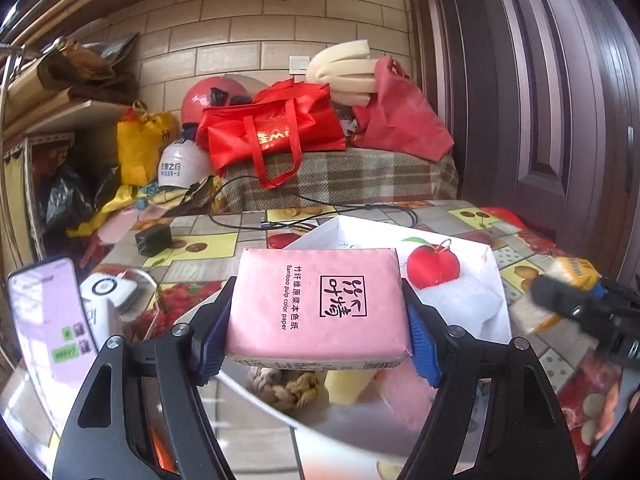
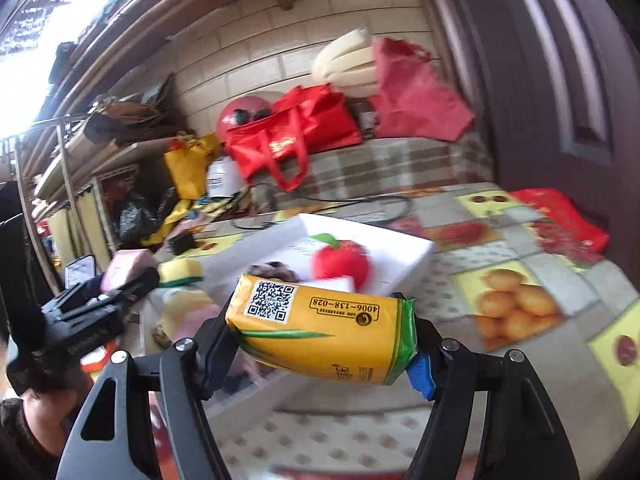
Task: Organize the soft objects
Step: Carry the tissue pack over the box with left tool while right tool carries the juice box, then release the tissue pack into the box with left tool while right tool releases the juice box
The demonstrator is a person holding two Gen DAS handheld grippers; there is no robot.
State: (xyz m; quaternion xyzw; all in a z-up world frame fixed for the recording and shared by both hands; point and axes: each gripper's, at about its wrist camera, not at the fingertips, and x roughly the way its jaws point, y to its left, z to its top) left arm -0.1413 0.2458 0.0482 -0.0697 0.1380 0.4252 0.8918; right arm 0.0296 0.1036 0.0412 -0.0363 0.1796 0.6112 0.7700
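Left tool (image 1: 318, 320) grips pink tissue pack (image 1: 320, 300); right tool (image 2: 322, 344) grips yellow tissue pack (image 2: 320, 340).

Black gripper (image 1: 316, 316) arms, blue pads, silver screws

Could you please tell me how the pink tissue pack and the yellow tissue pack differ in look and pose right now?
The pink plastic-wrapped tissue pack is plain pink with black print; the yellow plastic-wrapped tissue pack has green ends and a QR code. The pink pack sits level in the left gripper; the yellow pack tilts, its right end lower, in the right gripper. Both are soft packs clamped at their ends, above the fruit-patterned tablecloth.
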